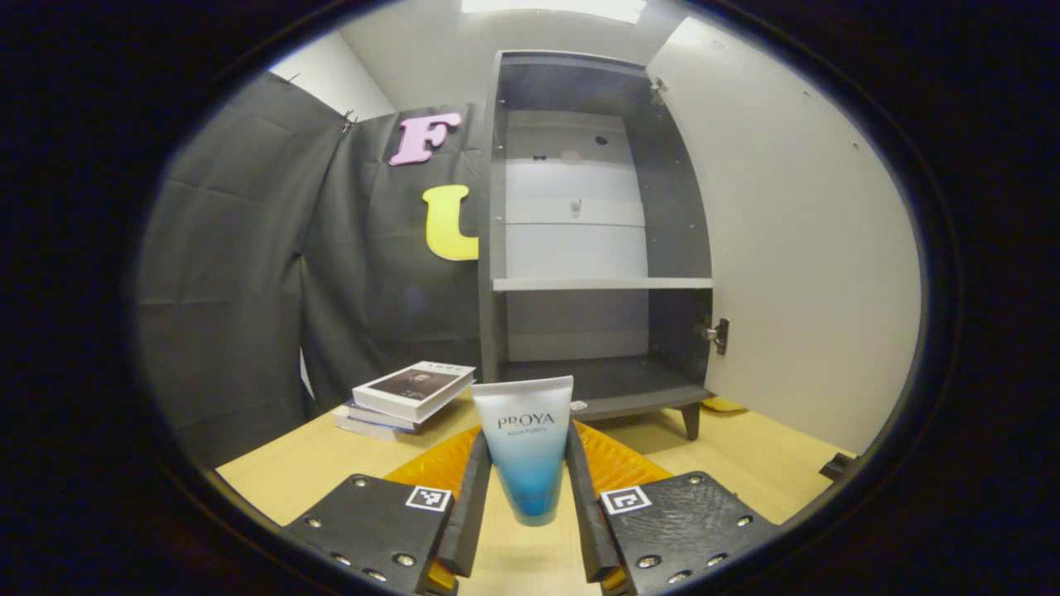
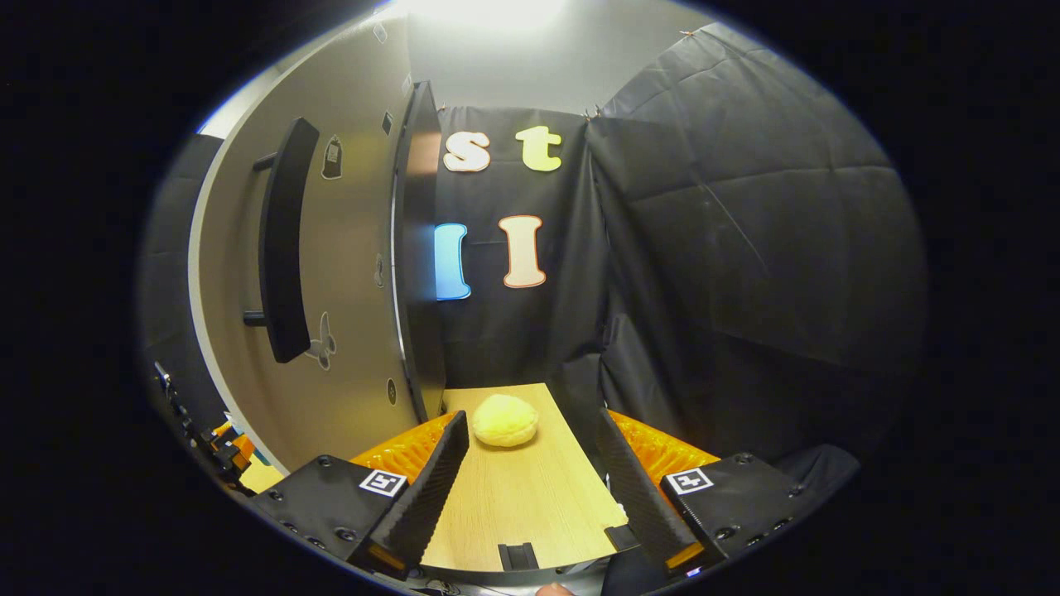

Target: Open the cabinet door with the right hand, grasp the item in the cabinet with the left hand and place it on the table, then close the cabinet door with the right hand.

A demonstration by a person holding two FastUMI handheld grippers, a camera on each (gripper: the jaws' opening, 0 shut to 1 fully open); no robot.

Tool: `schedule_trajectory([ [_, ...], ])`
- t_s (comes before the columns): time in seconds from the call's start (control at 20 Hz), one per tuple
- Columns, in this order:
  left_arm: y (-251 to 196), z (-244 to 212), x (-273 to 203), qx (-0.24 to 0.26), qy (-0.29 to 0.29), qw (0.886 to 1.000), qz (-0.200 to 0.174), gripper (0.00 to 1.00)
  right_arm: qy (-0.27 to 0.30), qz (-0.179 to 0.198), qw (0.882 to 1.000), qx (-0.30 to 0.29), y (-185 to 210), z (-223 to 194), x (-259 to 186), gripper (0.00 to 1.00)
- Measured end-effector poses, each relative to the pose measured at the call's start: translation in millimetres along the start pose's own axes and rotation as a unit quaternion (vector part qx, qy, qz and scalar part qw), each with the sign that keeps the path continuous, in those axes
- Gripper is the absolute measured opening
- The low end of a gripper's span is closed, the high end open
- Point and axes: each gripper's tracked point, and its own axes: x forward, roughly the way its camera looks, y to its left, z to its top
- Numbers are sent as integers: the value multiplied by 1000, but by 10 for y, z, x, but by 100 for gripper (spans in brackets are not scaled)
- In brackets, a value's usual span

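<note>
Left gripper view: cabinet (image 1: 596, 248) shelves bare

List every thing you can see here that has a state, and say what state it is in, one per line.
Cabinet door: swung wide open.
Cabinet: shelves bare.
Tube: held cap-down, out of the cabinet, above the table.
Left tongs: shut on the tube.
Right tongs: open, holding nothing.
Door handle: not gripped.
Books: stacked on the table, closed.
Yellow round thing: resting on the table.
</note>
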Motion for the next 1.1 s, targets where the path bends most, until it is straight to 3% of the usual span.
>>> schedule_trajectory([
  [0.65,159,-878,-49,16,46,998,28,52,4,-3,1000,-5,103,-33,-54,98],
  [0.7,156,-922,-83,17,48,998,28,48,2,-1,1000,-4,117,-15,-48,98],
  [0.75,158,-943,-114,17,49,998,29,55,-1,0,1000,-3,123,8,-42,98],
  [0.85,148,-999,-140,15,54,998,32,52,-6,1,1000,-4,132,40,-26,98],
  [0.9,154,-1028,-155,15,57,998,34,56,-7,3,1000,-5,136,35,-22,98],
  [0.95,155,-1049,-167,14,60,997,35,53,-6,4,1000,-5,144,36,-18,98],
  [1.1,142,-1120,-219,16,66,997,39,57,-3,8,1000,-4,148,9,-6,98],
])
